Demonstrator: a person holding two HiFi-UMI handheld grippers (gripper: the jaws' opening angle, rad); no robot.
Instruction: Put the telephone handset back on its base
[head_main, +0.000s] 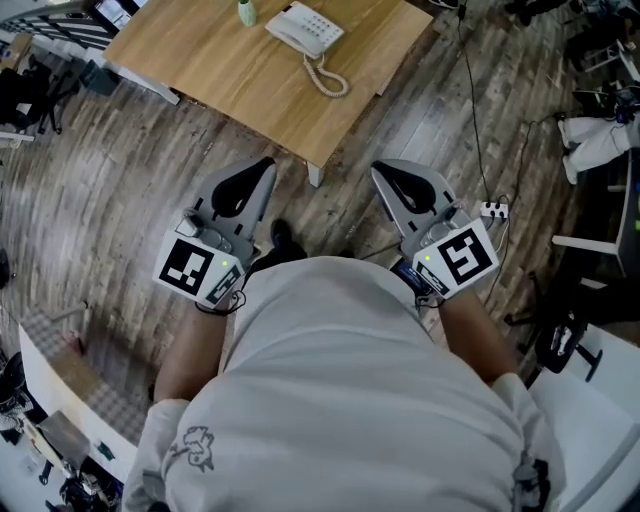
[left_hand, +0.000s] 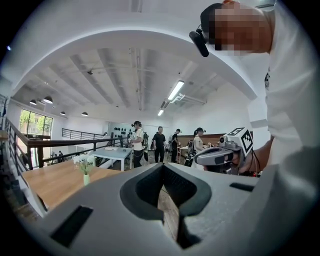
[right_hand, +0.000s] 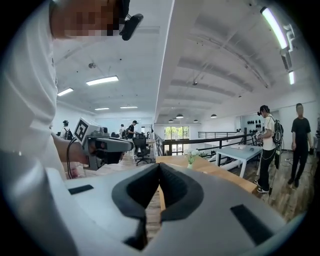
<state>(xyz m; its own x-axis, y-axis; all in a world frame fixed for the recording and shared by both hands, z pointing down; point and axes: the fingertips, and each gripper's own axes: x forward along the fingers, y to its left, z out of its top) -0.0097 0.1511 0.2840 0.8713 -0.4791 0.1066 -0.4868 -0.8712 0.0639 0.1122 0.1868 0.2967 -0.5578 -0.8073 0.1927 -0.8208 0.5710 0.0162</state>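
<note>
White telephone (head_main: 305, 28): lies flat on the wooden table (head_main: 200, 50), keypad up, set diagonally. Its coiled white cord (head_main: 328, 78) loops toward the table's near edge. Handset seating cannot be made out.

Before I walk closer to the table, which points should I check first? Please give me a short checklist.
1. The left tongs are shut and empty: ok.
2. The right tongs are shut and empty: ok.
3. The white push-button telephone is in view on the light wooden table: ok.
4. The handset is off its base: cannot tell, too small.
5. The coiled white cord lies free on the table: ok.
6. The telephone is close enough to the tongs: not ok, both are short of the table edge.
</note>
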